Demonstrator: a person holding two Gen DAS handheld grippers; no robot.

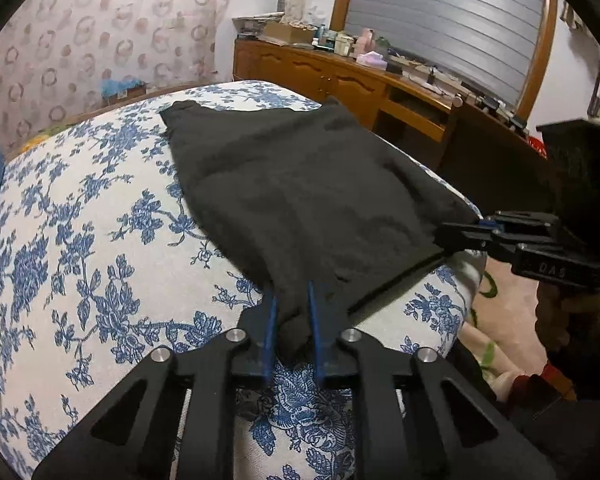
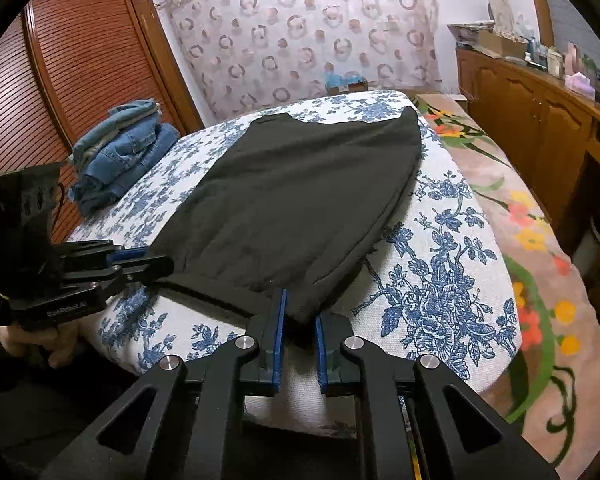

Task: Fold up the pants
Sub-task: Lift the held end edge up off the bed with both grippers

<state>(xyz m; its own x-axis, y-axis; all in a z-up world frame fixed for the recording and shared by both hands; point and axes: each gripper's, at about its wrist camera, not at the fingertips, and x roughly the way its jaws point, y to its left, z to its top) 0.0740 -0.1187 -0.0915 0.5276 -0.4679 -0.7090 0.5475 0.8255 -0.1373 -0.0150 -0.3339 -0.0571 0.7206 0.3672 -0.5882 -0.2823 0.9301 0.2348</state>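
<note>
Grippers, left gripper (image 1: 292,312) and right gripper (image 2: 300,312), tilt downward, each clamped on a near corner of the black pants (image 1: 300,188).

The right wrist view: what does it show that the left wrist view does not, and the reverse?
Only the right wrist view shows the stack of folded jeans, the brown slatted wardrobe and the flowered blanket. Only the left wrist view shows the grey shutter. Both show the black pants on the blue-flowered cover, the cluttered sideboard, and the left gripper and right gripper, each with jaws shut on a near corner.
</note>
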